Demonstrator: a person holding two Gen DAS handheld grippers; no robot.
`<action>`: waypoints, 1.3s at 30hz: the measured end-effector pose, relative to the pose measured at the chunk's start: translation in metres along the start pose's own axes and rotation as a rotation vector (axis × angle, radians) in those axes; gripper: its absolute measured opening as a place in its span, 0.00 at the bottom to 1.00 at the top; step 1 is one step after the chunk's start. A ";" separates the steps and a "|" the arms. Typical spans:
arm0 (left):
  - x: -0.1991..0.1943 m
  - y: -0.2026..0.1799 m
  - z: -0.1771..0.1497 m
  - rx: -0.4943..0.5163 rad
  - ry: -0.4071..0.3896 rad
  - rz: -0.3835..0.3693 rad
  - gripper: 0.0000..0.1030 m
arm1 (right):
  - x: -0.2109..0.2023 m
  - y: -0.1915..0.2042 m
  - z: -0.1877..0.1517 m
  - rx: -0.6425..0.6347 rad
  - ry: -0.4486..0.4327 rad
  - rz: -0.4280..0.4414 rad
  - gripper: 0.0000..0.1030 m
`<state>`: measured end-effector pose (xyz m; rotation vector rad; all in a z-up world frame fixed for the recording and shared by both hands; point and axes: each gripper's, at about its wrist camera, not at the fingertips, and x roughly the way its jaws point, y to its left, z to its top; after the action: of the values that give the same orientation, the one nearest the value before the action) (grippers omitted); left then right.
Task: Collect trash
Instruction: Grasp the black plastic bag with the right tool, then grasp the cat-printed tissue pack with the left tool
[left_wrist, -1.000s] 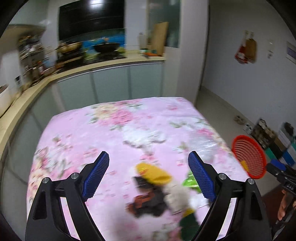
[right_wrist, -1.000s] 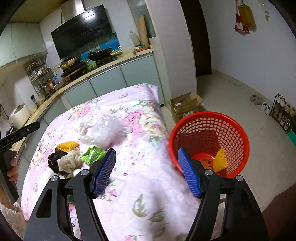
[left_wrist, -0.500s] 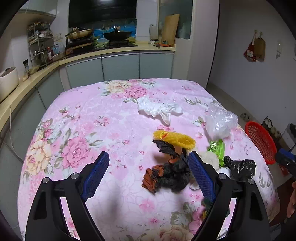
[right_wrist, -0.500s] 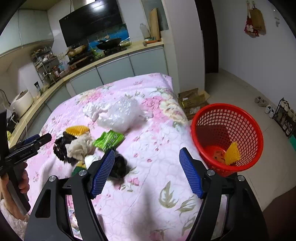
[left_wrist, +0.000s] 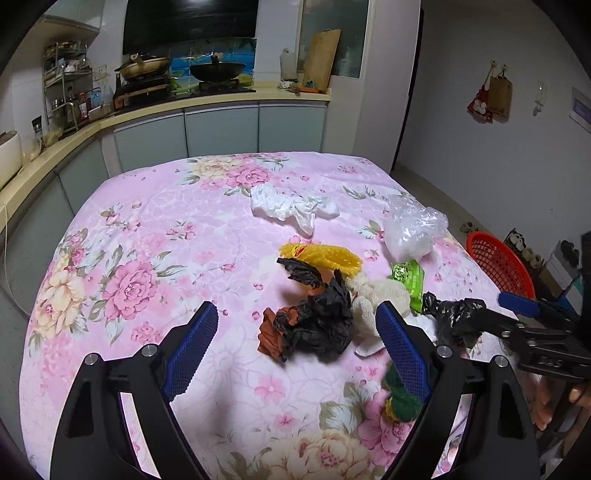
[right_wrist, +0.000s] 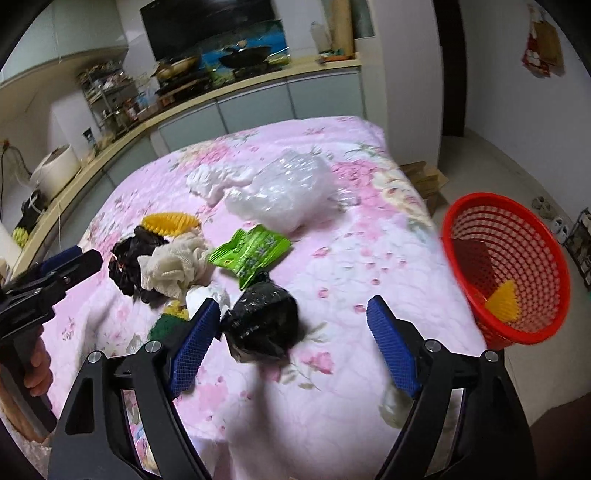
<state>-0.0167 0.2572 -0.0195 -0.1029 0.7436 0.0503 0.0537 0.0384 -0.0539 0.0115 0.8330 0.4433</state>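
Here the left gripper (left_wrist: 297, 343) hangs wide open and empty over a black wad (left_wrist: 317, 317) on the floral counter (left_wrist: 147, 221). The right gripper's (right_wrist: 293, 341) jaws have just been opening; a black bag (right_wrist: 262, 325) lies between them, unpressed. The red basket (right_wrist: 517, 258) sits just beside the counter's right edge.

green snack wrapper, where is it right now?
Right wrist view: the green snack wrapper lies flat on the floral tablecloth, left of centre, between the clear plastic bag behind it and the black bag in front.
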 end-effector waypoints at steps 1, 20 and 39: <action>-0.001 0.000 -0.001 -0.001 0.001 -0.002 0.82 | 0.006 0.003 0.001 -0.008 0.010 0.009 0.77; -0.007 -0.053 -0.043 0.160 0.064 -0.098 0.82 | 0.034 0.002 0.002 -0.050 0.076 0.083 0.33; -0.011 -0.122 -0.089 0.398 0.158 -0.410 0.82 | -0.002 -0.048 0.007 0.050 -0.009 0.040 0.32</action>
<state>-0.0742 0.1261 -0.0680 0.1230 0.8646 -0.4992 0.0752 -0.0050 -0.0566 0.0764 0.8357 0.4594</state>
